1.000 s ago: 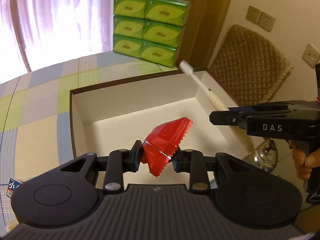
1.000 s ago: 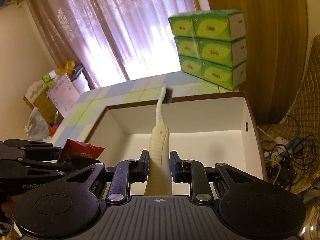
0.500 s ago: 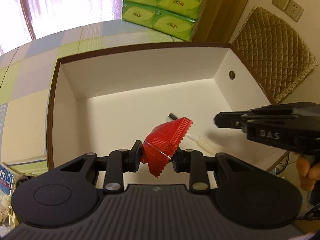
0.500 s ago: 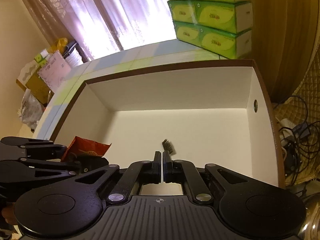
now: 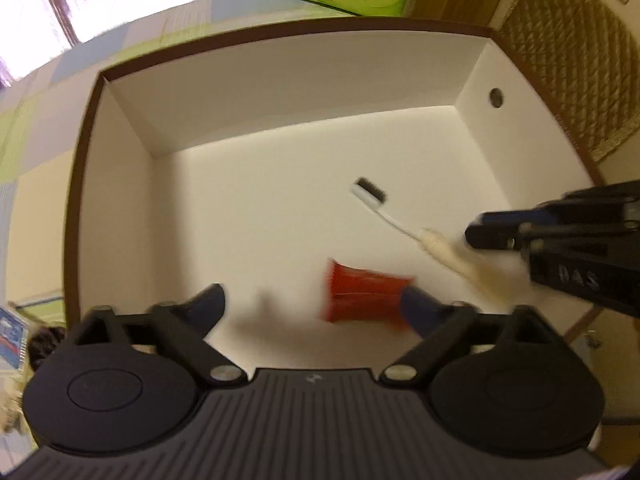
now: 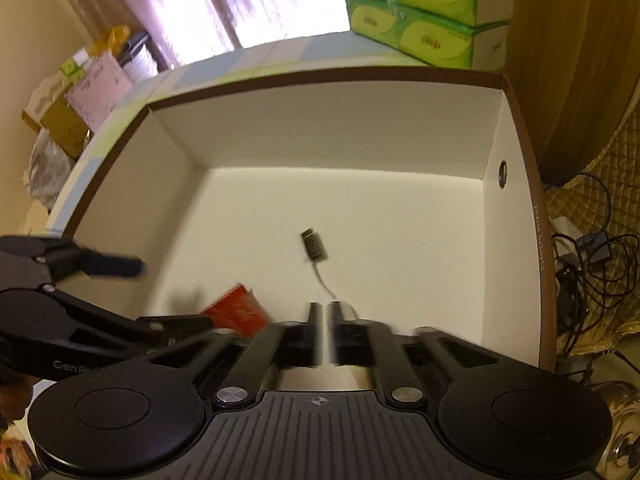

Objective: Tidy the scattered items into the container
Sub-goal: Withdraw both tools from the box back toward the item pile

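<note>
Our left gripper [image 5: 312, 308] had its fingers spread wide over the box floor and gripped nothing; the small red crinkle-edged foil packet [image 5: 362, 298] lay blurred against the inner side of the right-hand finger [image 5: 424, 314], and we could not tell whether it was touching the floor or in mid-drop. Our right gripper [image 6: 323, 322] had its fingers almost together, with only a thin slit between them, and we saw nothing in that slit. Just beyond it lay the white plastic toothbrush with dark bristles [image 6: 314, 246], flat on the floor, with its cream handle [image 5: 460, 260] running toward the right gripper. Both things sat inside the large white cardboard box with a brown rim [image 5: 280, 28], toward its near side. We judged the packet light, thin and slick, easily creased, best pinched across a flat edge; the toothbrush seemed light and stiff, narrow at the neck, so the thicker handle would give the surer hold. The box stood on a surface with a pastel checked cloth [image 5: 36, 152], and stacked green tissue packs [image 6: 424, 12] stood behind it. Any further scattered items lay outside these views.
</note>
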Demonstrator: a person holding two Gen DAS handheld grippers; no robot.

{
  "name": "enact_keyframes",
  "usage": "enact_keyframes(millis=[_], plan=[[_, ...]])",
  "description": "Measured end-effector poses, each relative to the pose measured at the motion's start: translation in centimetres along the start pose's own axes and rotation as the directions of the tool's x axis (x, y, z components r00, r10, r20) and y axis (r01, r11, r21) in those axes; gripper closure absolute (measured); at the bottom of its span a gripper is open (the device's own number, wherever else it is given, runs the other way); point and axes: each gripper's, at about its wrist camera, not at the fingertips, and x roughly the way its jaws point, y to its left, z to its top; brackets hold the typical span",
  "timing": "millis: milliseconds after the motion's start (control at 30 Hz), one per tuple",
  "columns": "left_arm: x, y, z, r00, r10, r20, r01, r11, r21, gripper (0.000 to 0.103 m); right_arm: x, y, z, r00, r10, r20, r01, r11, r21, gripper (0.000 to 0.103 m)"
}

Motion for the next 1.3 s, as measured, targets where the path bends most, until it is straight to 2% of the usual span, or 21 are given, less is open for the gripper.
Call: enact_keyframes(millis=[33, 67, 100, 167, 233, 433, 633, 967, 1300], plan=[[0.0, 0.1, 0.0, 1.000, 0.019, -0.002, -0.019, 1.000, 0.007, 0.008, -0.2, 0.1, -0.1, 0.999, -0.042, 0.012, 0.042, 0.999, -0.006, 0.025], [-0.1, 0.2, 0.0, 1.000, 0.028, -0.002, -0.028, 1.000, 0.006, 0.008, -0.4, 0.3, -0.3, 0.997, -0.067, 0.030, 0.068, 0.997, -0.032, 0.022], [-0.2, 0.4, 0.0, 1.000, 0.028, -0.002, -0.028, 1.000, 0.001, 0.007, -0.6, 0.3, -0.4, 0.999, -0.033, 0.039, 0.036, 0.998, -0.053, 0.021], [-0.4, 0.8, -0.2, 1.000, 0.027, -0.007, -0.027, 1.000, -0.005, 0.004, -1.1, 0.3, -0.5, 0.999, 0.026, 0.028, -0.025, 0.999, -0.044, 0.006], [-0.7, 0.8, -0.4, 0.999, 0.039, -0.013, -0.039, 0.999, 0.000, 0.004, -1.6, 0.7, -0.7, 0.999, 0.033, 0.035, -0.031, 0.997, -0.071, 0.005], [-1.6, 0.6, -1.0, 0.998, 0.063, -0.024, -0.063, 0.998, 0.006, 0.003, -2.9, 1.8, -1.0, 0.999, -0.026, 0.042, 0.031, 0.991, -0.129, 0.005], [-2.5, 0.7, -1.1, 0.997, 0.078, -0.008, -0.078, 0.997, -0.006, 0.003, -2.9, 3.5, -0.8, 0.992, -0.116, 0.046, 0.121, 0.981, -0.152, 0.005], [-5.2, 0.4, -1.5, 0.994, 0.095, 0.050, -0.094, 0.996, -0.005, 0.003, -5.2, 4.3, -1.4, 0.979, -0.172, 0.106, 0.185, 0.974, -0.128, 0.005], [-8.3, -0.1, -3.0, 0.988, 0.107, 0.112, -0.107, 0.994, -0.010, 0.003, -7.7, 5.4, -2.7, 0.968, -0.194, 0.161, 0.211, 0.973, -0.095, 0.005]])
